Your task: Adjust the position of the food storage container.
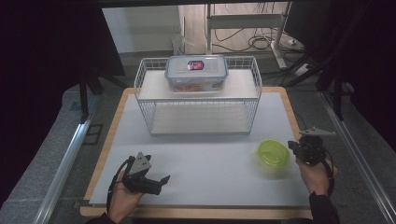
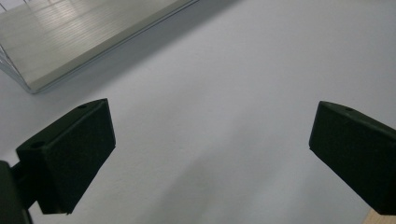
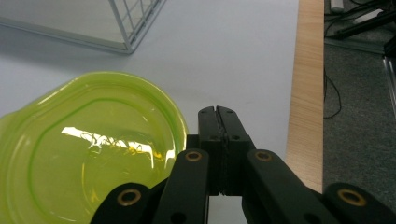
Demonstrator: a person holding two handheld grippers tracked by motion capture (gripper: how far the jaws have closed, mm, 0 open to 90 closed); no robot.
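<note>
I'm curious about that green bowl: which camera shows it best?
The right gripper view: the green bowl is close and glossy, beside the shut jaws. The high view shows the whole bowl, though small. The left gripper view looks elsewhere.

A translucent lime-green bowl (image 1: 272, 153) is glowing against the pale grey worktop (image 1: 201, 163) with its light wood edge. The wire rack (image 1: 198, 100) is showing white, and the clear box (image 1: 196, 72) is wearing a red-and-blue label.

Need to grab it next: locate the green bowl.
In the high view the green bowl sits at the table's right, just left of the right gripper, before the wire rack.

Grey floor (image 1: 42, 154) with cables (image 1: 254, 42) beneath a desk frame (image 1: 245, 21), dark surroundings.
</note>
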